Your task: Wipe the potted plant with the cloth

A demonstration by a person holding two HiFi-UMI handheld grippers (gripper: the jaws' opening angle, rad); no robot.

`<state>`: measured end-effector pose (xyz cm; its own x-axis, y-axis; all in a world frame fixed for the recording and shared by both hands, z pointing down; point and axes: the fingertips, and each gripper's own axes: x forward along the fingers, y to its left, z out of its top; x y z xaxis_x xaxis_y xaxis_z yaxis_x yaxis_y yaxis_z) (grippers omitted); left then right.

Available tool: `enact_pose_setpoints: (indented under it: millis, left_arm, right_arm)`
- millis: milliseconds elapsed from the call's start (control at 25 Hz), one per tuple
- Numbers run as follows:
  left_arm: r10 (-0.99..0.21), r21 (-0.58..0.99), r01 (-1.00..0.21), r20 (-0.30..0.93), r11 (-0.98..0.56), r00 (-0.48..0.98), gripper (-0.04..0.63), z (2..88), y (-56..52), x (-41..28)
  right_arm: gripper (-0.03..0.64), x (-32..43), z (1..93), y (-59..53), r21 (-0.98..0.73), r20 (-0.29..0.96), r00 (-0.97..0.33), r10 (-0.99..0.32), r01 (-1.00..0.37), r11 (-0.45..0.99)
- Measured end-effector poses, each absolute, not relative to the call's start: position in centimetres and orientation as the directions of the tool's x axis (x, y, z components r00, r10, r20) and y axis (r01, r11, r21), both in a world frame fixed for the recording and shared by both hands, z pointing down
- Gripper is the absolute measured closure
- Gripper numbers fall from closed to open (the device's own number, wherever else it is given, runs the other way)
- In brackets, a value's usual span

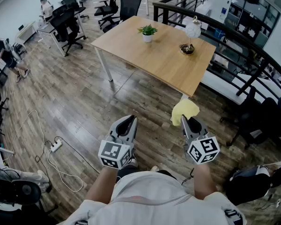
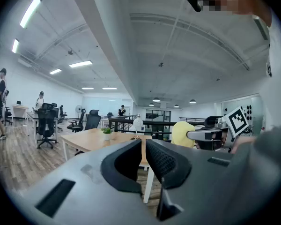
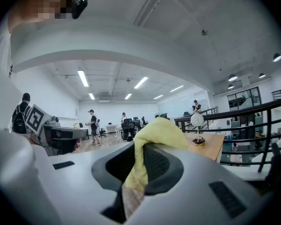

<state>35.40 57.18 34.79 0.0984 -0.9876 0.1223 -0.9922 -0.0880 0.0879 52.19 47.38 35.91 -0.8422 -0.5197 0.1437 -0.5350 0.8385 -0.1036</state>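
Observation:
A small green potted plant (image 1: 147, 33) in a white pot stands on the far part of a wooden table (image 1: 150, 55), well ahead of both grippers. The plant (image 2: 106, 132) also shows small in the left gripper view. My right gripper (image 1: 182, 120) is shut on a yellow cloth (image 1: 185, 110), which hangs out past its tips; the cloth (image 3: 152, 139) fills the jaws in the right gripper view. My left gripper (image 1: 131, 120) is shut with nothing in it, held level beside the right one, above the wood floor short of the table.
A white globe ornament on a dark base (image 1: 191, 37) stands at the table's right side. A black railing (image 1: 225, 36) runs behind and to the right. Office chairs (image 1: 68, 25) and desks stand at the far left. A power strip with cables (image 1: 55, 146) lies on the floor.

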Motion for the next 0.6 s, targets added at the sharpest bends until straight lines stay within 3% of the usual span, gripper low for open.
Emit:
enact_pose_setpoints:
  millis: [600]
  left_arm:
    - [-0.983, 0.099, -0.989, 0.132, -0.113, 0.125, 0.557, 35.4, 54.0, 30.7]
  right_arm:
    - [0.520, 47.8, 36.3, 44.2, -0.098, 0.158, -0.821, -0.548, -0.565, 0.819]
